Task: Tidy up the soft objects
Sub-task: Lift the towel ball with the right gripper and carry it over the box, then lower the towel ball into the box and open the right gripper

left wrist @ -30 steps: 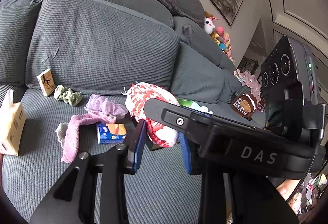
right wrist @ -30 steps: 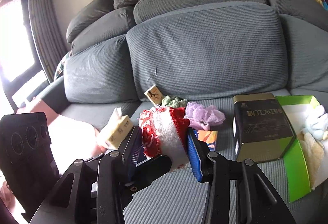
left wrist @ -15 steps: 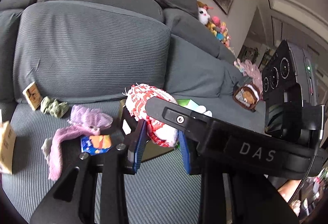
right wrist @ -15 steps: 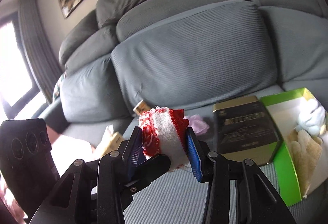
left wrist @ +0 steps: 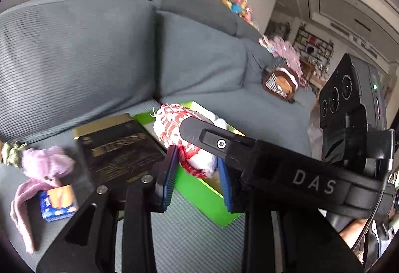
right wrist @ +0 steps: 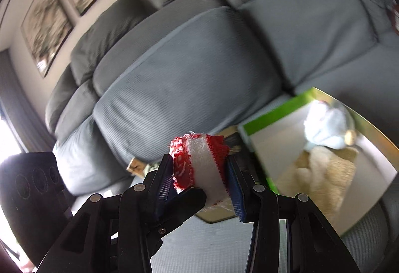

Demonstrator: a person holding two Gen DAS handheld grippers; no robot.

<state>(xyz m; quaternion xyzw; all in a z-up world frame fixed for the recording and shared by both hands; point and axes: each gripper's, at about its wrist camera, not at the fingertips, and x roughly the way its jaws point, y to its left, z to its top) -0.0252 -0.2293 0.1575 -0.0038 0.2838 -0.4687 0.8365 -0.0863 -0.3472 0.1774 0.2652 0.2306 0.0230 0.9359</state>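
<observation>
Red-and-white knitted cloth (right wrist: pixel 199 163) now off the sofa seat (left wrist: pixel 194 235), carried between both tools. Right gripper (right wrist: pixel 200 179) jaws clenched on it, blue pads pressing each side. Left gripper (left wrist: pixel 197 178) jaws flank the same bundle from the other side; the left pad touches it, the right pad's contact is hidden behind the right tool's black finger, so cannot tell whether that grip is firm.

Change since a second ago: both views have swung toward the green box (left wrist: pixel 199 195). Then the cloth hung over the clutter, near the pink cloth (left wrist: pixel 45 168) and small blue packet (left wrist: pixel 57 203); those now sit well off to the left in the left wrist view. The dark gold tin (left wrist: pixel 117 148) is just beside the box and the bundle hangs over the box's near edge. In the right wrist view the box interior fills the right side, with a cream fluffy item (right wrist: pixel 321 170) and a pale blue soft item (right wrist: pixel 326 123) already inside.

Judgement: transport nearly done; release over the box comes next. Motion blur heavy, so fine positions are uncertain
</observation>
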